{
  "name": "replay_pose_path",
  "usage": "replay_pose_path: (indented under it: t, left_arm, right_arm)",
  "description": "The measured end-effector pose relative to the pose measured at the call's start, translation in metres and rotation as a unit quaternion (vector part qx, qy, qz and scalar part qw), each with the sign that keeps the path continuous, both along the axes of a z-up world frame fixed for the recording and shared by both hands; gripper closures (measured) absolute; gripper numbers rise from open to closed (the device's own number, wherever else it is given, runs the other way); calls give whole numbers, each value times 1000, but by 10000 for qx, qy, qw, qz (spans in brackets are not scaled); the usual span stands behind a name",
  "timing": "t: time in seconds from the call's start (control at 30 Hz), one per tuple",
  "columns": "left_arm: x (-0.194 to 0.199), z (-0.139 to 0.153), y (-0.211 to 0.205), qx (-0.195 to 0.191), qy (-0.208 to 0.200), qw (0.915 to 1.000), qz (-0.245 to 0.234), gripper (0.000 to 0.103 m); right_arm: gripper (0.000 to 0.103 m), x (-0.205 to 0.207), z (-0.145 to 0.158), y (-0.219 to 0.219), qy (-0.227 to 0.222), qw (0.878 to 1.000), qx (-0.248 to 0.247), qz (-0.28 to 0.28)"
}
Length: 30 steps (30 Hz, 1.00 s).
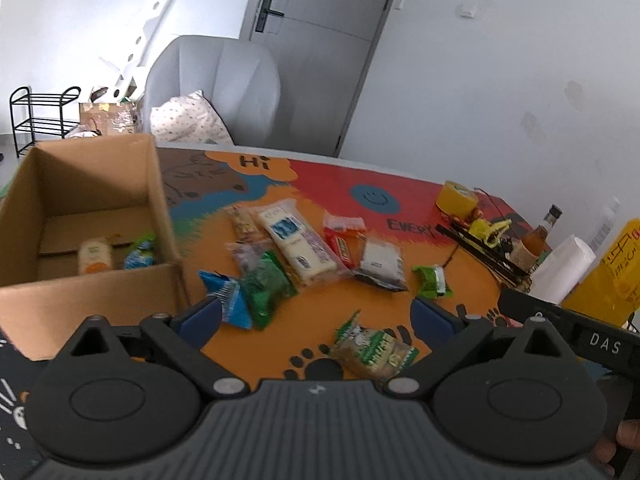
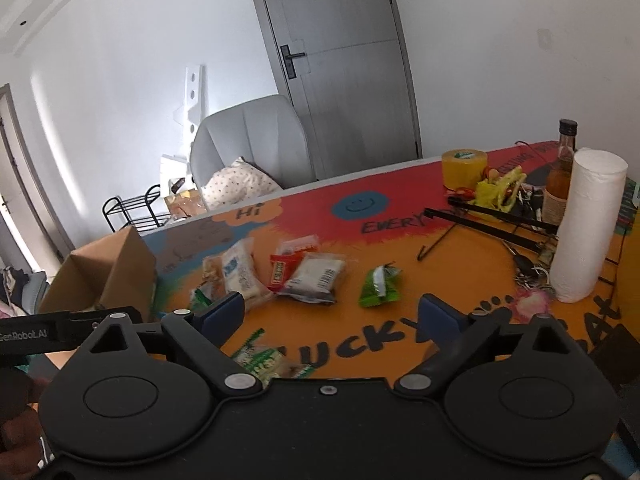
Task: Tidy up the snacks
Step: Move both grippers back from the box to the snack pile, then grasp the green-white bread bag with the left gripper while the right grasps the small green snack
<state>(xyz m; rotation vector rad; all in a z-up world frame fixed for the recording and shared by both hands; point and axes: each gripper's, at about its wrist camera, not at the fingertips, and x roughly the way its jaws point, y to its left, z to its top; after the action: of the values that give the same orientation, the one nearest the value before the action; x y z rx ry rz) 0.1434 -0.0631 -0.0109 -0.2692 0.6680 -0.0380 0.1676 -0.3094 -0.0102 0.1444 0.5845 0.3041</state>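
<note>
Several snack packets lie on the colourful table [image 1: 360, 312]. A green-and-white biscuit pack [image 1: 374, 350] lies just ahead of my left gripper [image 1: 316, 312], which is open and empty above it. A blue packet [image 1: 230, 300] and a green packet [image 1: 266, 290] lie by its left finger. A cardboard box [image 1: 92, 220] at the left holds two snacks [image 1: 116, 258]. My right gripper [image 2: 332, 314] is open and empty above the table. A small green packet [image 2: 378, 286], a white-black pack [image 2: 316, 278] and a red bar [image 2: 282, 272] lie beyond it.
A paper towel roll [image 2: 586, 224], a bottle [image 2: 560, 172], a yellow tape roll [image 2: 464, 168] and a black wire rack [image 2: 492, 216] with clutter stand at the table's right. A grey chair [image 1: 216, 88] with a cushion stands behind the table, before a door.
</note>
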Motion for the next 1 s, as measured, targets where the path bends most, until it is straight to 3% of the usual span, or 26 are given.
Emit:
replay_pose_path:
  t: [0.33, 1.0]
  left_arm:
    - [16, -26, -35, 94, 264, 9990, -341, 2]
    - [51, -77, -76, 910, 851, 9885, -862, 2]
  right_arm:
    - [11, 11, -16, -18, 207, 9998, -11, 24]
    - [11, 31, -43, -34, 534, 9985, 124, -22]
